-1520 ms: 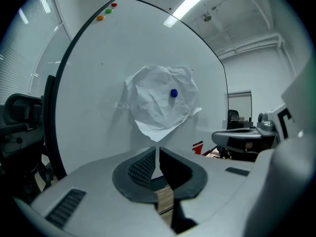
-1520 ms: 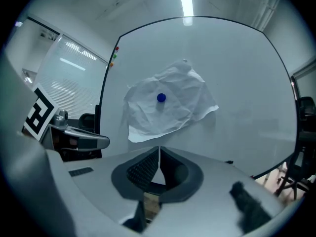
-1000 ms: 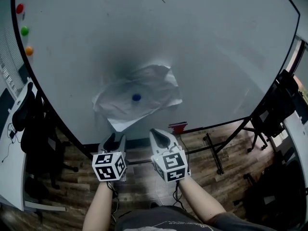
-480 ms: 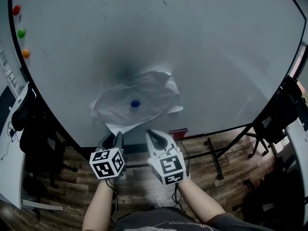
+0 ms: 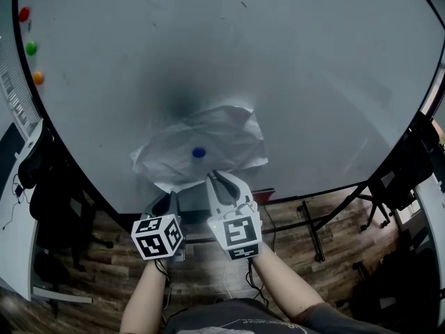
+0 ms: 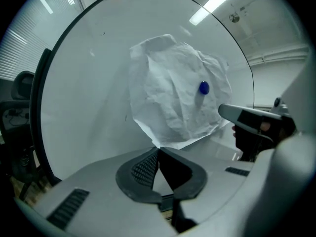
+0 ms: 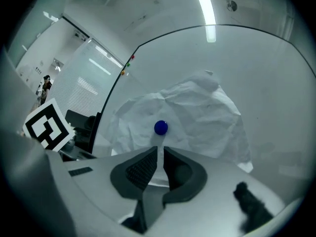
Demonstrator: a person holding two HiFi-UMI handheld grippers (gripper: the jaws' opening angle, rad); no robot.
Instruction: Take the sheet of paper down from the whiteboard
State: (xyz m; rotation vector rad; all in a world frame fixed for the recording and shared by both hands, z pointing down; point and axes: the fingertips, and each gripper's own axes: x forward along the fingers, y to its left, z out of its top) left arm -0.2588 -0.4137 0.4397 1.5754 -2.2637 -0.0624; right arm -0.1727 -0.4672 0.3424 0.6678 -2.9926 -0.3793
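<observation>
A crumpled white sheet of paper [image 5: 222,134] hangs on the whiteboard [image 5: 313,82], pinned by a blue magnet [image 5: 199,153]. My left gripper [image 5: 169,197] is at the sheet's lower left corner. In the left gripper view its jaws are closing, and the tips [image 6: 158,149] meet on the corner of the paper [image 6: 173,98]. My right gripper [image 5: 212,177] is shut with nothing in it, its tips just under the magnet. In the right gripper view the magnet [image 7: 161,127] sits directly above the gripper [image 7: 160,150], against the paper [image 7: 202,112].
Red [image 5: 25,12], green [image 5: 30,47] and orange [image 5: 38,77] magnets sit at the board's left edge. A red eraser [image 5: 262,196] lies on the board's tray. Black chairs stand at left [image 5: 45,186] and right [image 5: 407,165]. The board's stand legs [image 5: 309,225] rest on the wooden floor.
My left gripper's jaws have closed at the paper's lower corner. The right gripper has risen and come up under the blue magnet, staying shut.
</observation>
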